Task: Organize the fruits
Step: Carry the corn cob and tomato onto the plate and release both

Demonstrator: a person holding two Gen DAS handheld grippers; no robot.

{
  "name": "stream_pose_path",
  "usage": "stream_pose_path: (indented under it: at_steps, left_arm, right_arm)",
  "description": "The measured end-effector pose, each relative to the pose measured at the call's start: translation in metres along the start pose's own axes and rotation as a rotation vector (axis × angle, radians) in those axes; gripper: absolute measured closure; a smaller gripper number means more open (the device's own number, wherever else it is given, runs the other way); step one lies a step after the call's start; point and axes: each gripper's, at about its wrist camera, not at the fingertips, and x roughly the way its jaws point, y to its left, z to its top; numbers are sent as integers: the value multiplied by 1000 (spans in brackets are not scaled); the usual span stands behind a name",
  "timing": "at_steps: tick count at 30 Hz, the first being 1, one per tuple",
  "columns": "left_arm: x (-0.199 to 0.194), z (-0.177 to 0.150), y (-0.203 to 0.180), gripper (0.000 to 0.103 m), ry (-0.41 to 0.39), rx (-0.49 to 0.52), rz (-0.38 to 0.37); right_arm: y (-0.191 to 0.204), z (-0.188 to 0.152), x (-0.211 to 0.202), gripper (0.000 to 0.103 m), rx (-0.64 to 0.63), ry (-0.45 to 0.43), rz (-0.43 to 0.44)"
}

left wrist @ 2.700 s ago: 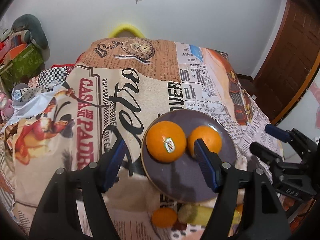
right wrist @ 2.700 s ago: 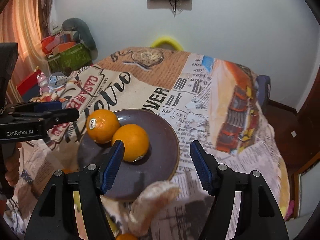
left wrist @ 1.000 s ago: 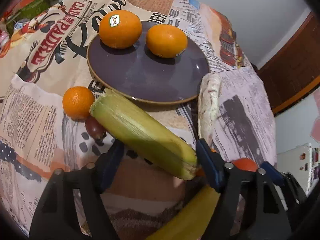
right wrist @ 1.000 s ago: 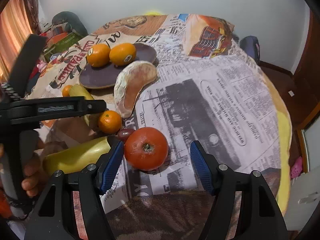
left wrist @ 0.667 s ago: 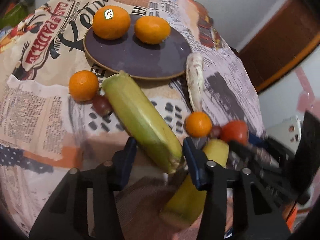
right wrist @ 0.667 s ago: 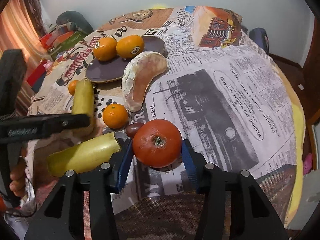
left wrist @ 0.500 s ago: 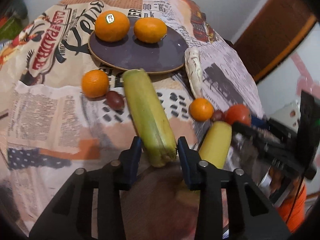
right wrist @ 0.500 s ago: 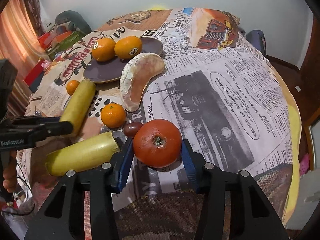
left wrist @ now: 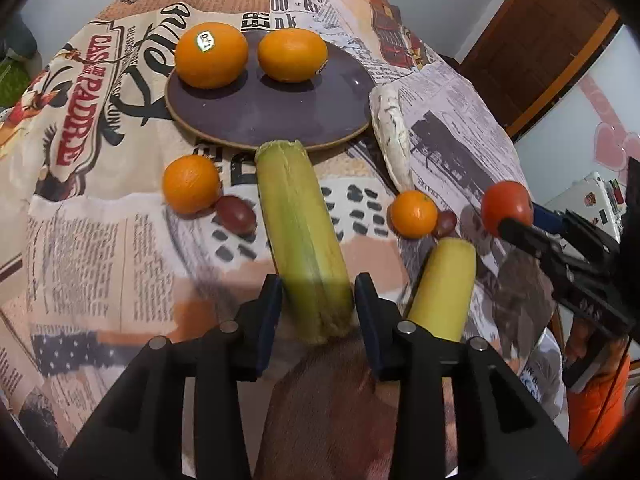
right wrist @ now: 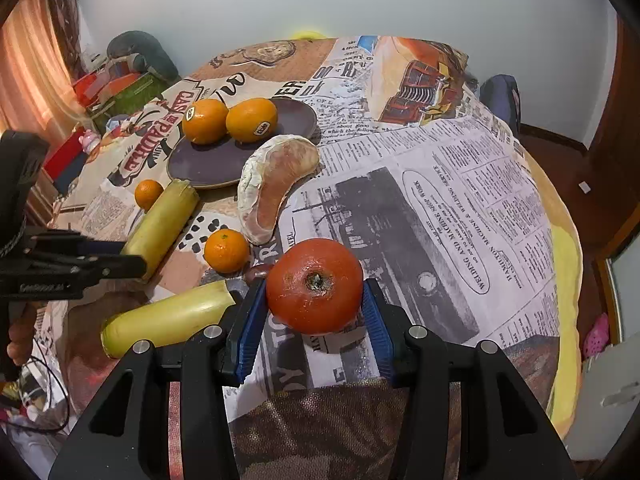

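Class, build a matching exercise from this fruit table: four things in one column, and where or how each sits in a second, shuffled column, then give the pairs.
Column A
1. tomato
2. stickered orange
3. green corn cob
4. pomelo segment

Column B
a. lying on the printed cloth beside the plate
b. between the left gripper pads
c. sitting on the purple plate
d. between the right gripper pads

Pairs: 1-d, 2-c, 3-b, 4-a
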Motion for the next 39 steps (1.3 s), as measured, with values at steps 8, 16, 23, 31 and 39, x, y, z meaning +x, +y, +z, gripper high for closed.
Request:
stream_pose_path:
  at_steps: [8, 16, 23, 31, 39]
  left_arm:
    - [15, 21, 0, 62, 16, -27, 25]
    - [29, 39, 4, 61, 12, -61, 46]
    - [27, 36, 1, 64, -24, -39, 54]
    - [-4, 26, -6, 66, -86, -26, 22]
    - [-41, 21, -4, 66, -158, -35, -9]
  right_arm:
    - [-2, 1, 3, 59, 4, -1, 5]
    - [-8, 3, 8, 59, 8, 2, 3]
    - [-10, 6, 7, 59, 8, -2, 4]
    - [-3, 15, -2, 59, -1, -34, 0]
    - [8, 30, -14, 59, -23, -77, 5]
